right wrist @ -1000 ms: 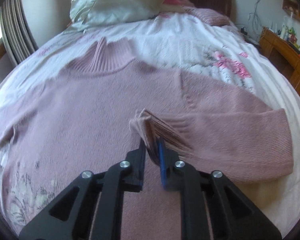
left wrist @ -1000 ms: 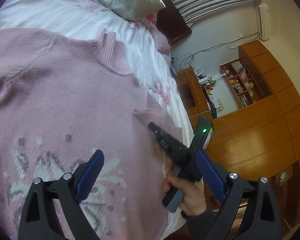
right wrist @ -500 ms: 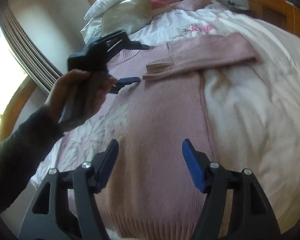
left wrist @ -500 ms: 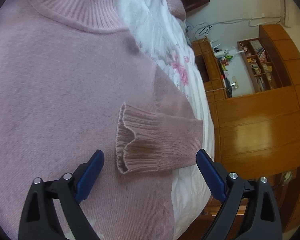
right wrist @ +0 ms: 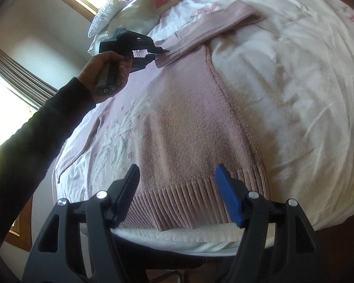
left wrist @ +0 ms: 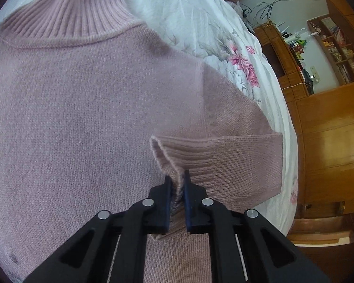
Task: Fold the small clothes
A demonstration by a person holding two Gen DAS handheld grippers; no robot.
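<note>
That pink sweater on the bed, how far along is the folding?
Barely begun. One sleeve already lies folded across the sweater body. The left gripper is shut on that sleeve's cuff; the right gripper hangs open above the hem. The far sleeve is unfolded, and the body is flat.

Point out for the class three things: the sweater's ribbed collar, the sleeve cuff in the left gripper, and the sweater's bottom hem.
ribbed collar (left wrist: 66,21), left wrist view, middle of the ribbing.
sleeve cuff (left wrist: 200,162), left wrist view, ribbed band beside the closed fingers.
bottom hem (right wrist: 177,202), right wrist view, ribbing between the open fingers.
</note>
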